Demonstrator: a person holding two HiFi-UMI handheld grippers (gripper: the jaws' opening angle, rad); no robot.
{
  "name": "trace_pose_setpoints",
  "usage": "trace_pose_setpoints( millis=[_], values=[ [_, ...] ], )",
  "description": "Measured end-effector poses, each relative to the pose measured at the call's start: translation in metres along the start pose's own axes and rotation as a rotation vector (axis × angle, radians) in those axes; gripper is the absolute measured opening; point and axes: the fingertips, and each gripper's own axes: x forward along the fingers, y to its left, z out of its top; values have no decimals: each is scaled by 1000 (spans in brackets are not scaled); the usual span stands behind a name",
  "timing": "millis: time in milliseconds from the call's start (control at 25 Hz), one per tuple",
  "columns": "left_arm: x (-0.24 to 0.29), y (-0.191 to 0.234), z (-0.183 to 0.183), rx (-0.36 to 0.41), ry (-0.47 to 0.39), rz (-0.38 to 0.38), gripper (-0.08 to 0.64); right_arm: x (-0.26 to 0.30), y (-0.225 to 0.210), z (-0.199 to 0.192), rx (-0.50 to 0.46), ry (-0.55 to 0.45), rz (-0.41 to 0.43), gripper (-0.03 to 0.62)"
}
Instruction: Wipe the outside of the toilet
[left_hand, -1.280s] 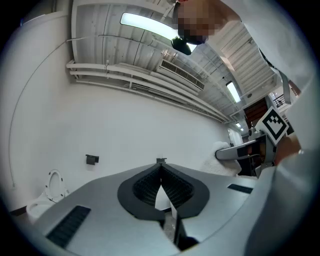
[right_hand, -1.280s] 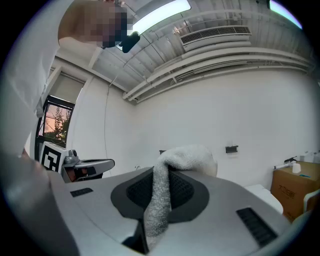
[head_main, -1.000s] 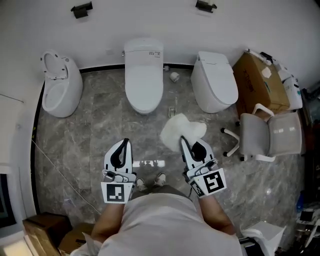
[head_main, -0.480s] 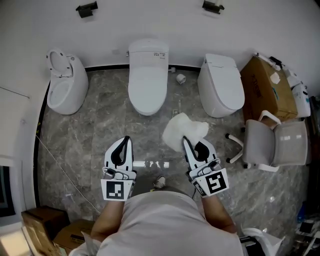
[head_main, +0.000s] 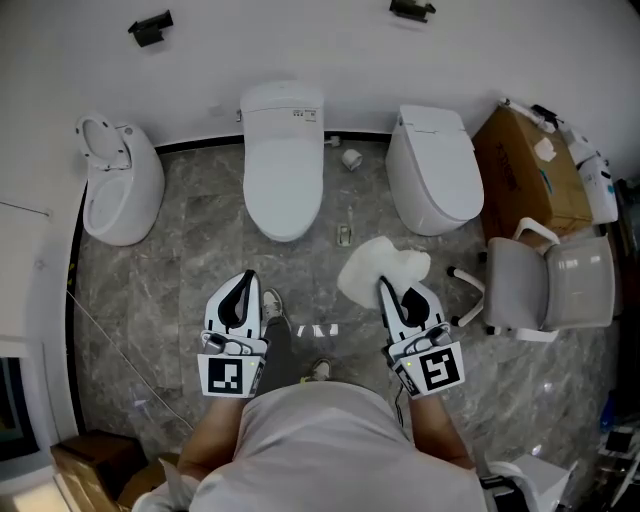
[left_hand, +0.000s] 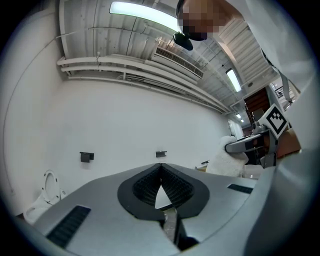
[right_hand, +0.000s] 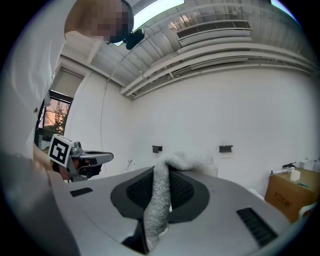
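Observation:
Three white toilets stand along the far wall in the head view: a left one with its lid up (head_main: 118, 190), a middle one (head_main: 283, 160) and a right one (head_main: 432, 170). My right gripper (head_main: 382, 283) is shut on a fluffy white cloth (head_main: 380, 268), held above the floor in front of the right toilet. In the right gripper view the cloth (right_hand: 161, 200) runs between the jaws of the right gripper (right_hand: 161, 170). My left gripper (head_main: 246, 277) hangs level with it to the left, its jaws shut and empty (left_hand: 160, 166). Both grippers are well short of every toilet.
A grey chair (head_main: 545, 285) stands at the right, with a cardboard box (head_main: 525, 170) behind it. A small white object (head_main: 351, 158) lies on the marble floor between the middle and right toilets. Boxes (head_main: 90, 460) sit at the lower left. My shoes (head_main: 272, 303) show below.
The view has shifted as I step; my left foot has come forward. The right gripper with the cloth has drifted slightly right. Both jaws stay as they were.

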Motion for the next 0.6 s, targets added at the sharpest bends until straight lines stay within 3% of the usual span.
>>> trace_pose_setpoints(
  millis=[240, 600],
  values=[
    [71, 55, -21, -4, 7, 7, 18, 71, -26, -11, 18, 34, -15, 69],
    [188, 175, -55, -43, 59, 4, 18, 250, -59, 3, 47, 48, -6, 69]
  ],
)
